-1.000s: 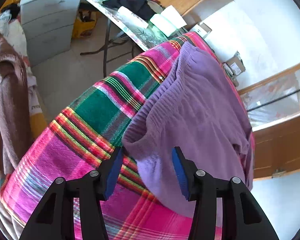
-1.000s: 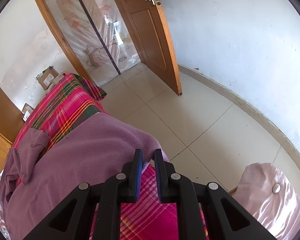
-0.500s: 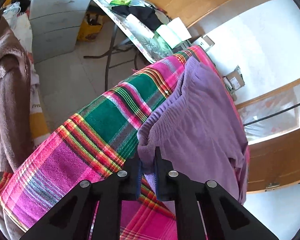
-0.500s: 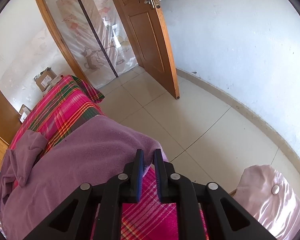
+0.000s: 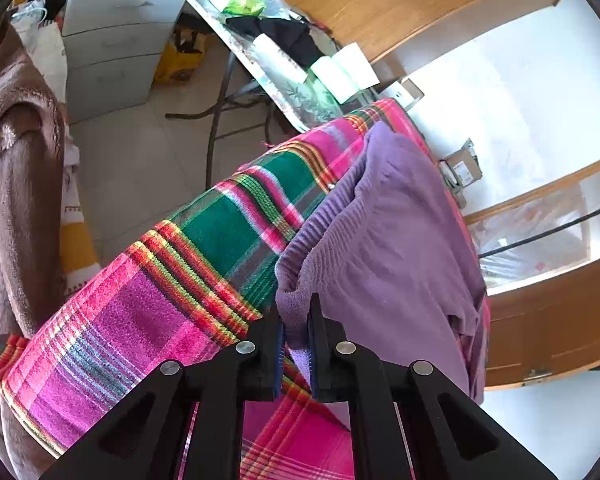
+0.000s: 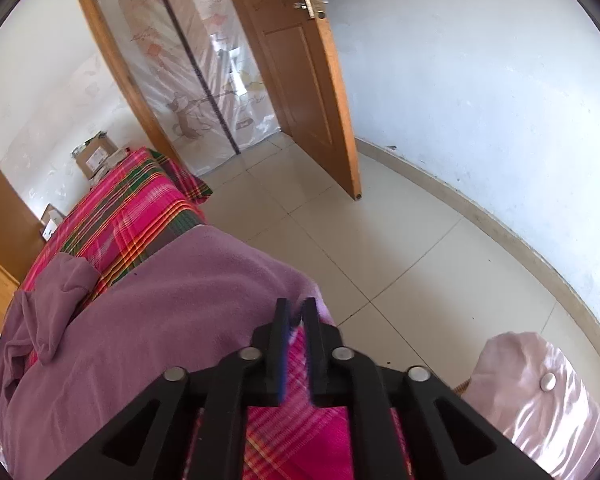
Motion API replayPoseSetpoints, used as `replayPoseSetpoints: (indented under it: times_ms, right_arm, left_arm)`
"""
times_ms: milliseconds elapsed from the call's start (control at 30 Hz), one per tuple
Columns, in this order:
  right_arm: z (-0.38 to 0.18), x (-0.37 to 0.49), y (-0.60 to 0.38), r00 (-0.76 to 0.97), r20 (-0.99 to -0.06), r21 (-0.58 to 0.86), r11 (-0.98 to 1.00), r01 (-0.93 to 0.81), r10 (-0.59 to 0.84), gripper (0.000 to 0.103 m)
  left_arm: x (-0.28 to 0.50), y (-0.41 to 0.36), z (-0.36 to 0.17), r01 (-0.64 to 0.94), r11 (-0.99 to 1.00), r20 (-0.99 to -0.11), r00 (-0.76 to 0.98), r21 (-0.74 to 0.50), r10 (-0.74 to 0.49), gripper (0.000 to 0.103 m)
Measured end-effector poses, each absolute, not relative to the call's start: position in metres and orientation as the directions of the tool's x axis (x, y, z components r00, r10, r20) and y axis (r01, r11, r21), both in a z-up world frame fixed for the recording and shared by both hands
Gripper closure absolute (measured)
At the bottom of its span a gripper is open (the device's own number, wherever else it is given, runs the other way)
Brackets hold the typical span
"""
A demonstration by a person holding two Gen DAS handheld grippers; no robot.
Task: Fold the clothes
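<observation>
A: The purple garment (image 5: 396,240) lies on the plaid bed cover (image 5: 148,312). My left gripper (image 5: 296,336) is pinched shut on its ribbed corner.

B: And the right gripper (image 6: 296,320)?

A: It just opened a bit. I can't tell if it grips the cloth edge. If I lift, that side may slip and sag.

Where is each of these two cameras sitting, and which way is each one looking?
Left wrist: rides on the left claw, looking down along its fingers at the purple garment on the plaid cloth, with a folding table beyond; only the claw shows, pinching the garment's edge.
Right wrist: rides on the right claw, looking down over the garment's other edge toward the floor and door; only the claw shows, its fingers standing slightly apart.
Both see the purple garment and plaid cloth.
</observation>
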State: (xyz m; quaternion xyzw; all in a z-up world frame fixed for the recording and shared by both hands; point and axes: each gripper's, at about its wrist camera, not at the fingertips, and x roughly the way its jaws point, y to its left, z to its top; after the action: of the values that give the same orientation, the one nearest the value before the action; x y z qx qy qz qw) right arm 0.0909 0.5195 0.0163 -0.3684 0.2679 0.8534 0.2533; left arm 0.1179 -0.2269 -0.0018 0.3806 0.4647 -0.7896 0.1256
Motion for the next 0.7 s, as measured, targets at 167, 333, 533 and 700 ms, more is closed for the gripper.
replayPoseSetpoints:
  times_ms: [167,333,533,700]
  right_arm:
    - [0.032,0.115,0.492,-0.668,-0.717,0.327,-0.750,-0.576,0.200,0.085]
    - [0.042,0.126,0.430,-0.745,-0.667,0.425,-0.815,-0.394,0.013,0.082]
    - [0.029,0.116,0.327,-0.695,-0.678,0.364,-0.931,-0.034,-0.240,0.065]
    - [0.028,0.114,0.252,-0.664,-0.707,0.112,-0.966,0.233,-0.242,0.062]
  left_arm:
    - [0.119,-0.226,0.002,0.542,-0.537,-0.710,-0.685,-0.647,0.163,0.094]
    - [0.123,-0.224,0.007,0.520,-0.534,-0.688,-0.705,-0.666,0.171,0.094]
    - [0.123,-0.224,0.018,0.482,-0.534,-0.656,-0.730,-0.694,0.193,0.093]
    - [0.124,-0.224,0.025,0.458,-0.527,-0.634,-0.744,-0.715,0.213,0.094]
